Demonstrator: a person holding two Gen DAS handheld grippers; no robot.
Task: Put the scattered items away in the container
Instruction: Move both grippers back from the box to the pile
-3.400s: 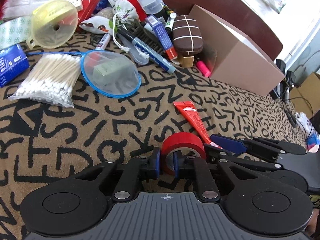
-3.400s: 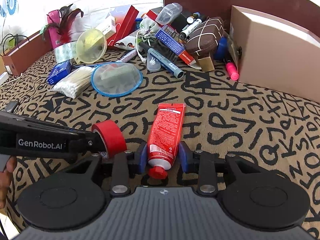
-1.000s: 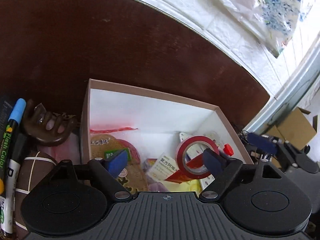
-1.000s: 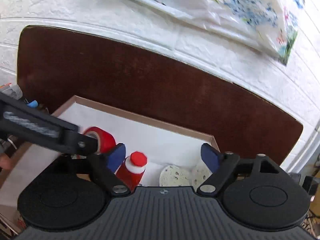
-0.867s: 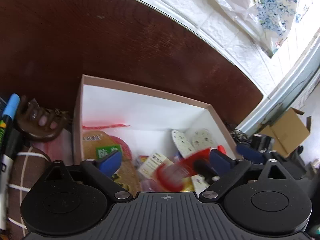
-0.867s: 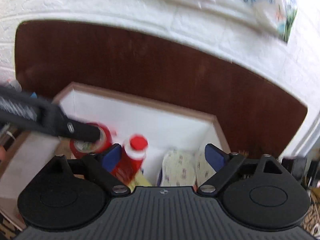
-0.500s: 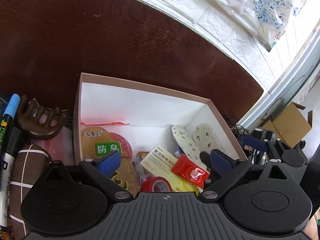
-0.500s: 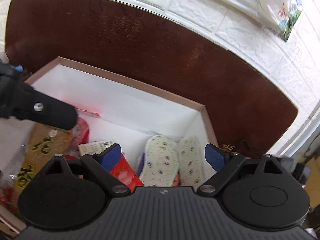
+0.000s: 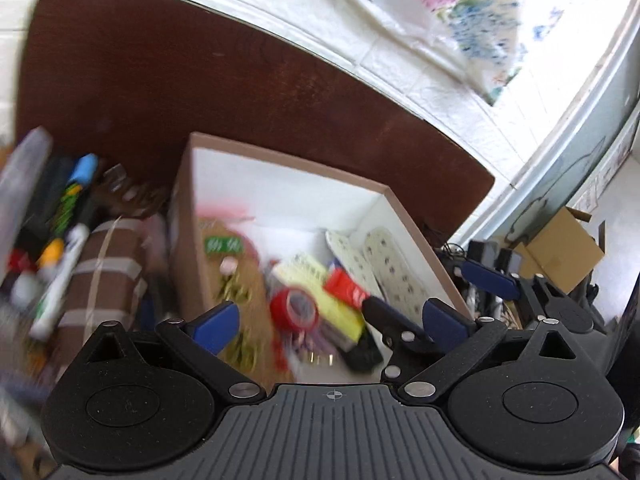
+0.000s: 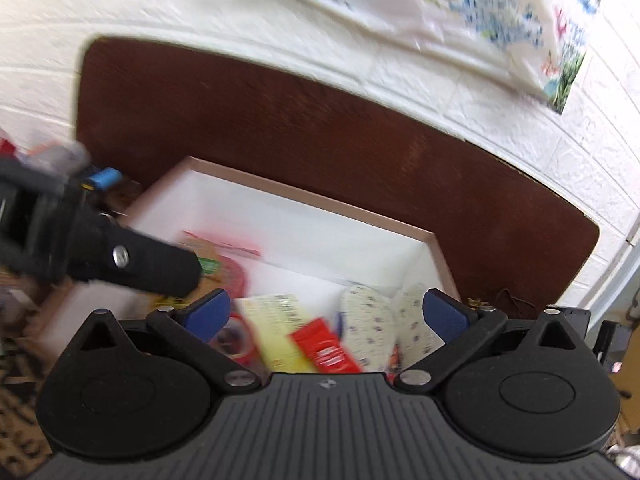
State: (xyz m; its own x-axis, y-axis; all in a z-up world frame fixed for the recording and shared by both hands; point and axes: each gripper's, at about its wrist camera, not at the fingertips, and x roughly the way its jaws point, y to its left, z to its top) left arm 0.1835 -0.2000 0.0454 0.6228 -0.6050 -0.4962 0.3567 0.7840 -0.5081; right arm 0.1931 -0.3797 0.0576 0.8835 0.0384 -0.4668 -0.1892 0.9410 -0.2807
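Note:
The open cardboard box [image 9: 288, 162] with a white inside stands against the dark headboard; it also shows in the right wrist view [image 10: 312, 200]. Inside lie the red tape roll [image 9: 294, 308], the red tube [image 9: 346, 286], a yellow packet [image 9: 320, 280] and two spotted insoles [image 9: 384, 264]. In the right wrist view the red tube [image 10: 326, 350] lies on the yellow packet [image 10: 276, 320] beside the insoles [image 10: 368, 324]. My left gripper [image 9: 330, 322] is open and empty above the box. My right gripper [image 10: 326, 314] is open and empty above the box.
Left of the box lie a brown striped case [image 9: 108, 264], markers [image 9: 60, 264] and a brown hair claw [image 9: 128, 192]. A brown carton [image 9: 560, 248] stands on the floor at right. The left gripper's arm [image 10: 100, 252] crosses the right wrist view.
Both grippers have pulled back and up a little from the box, with motion blur. The tape roll and the red tube stay in the box where they dropped.

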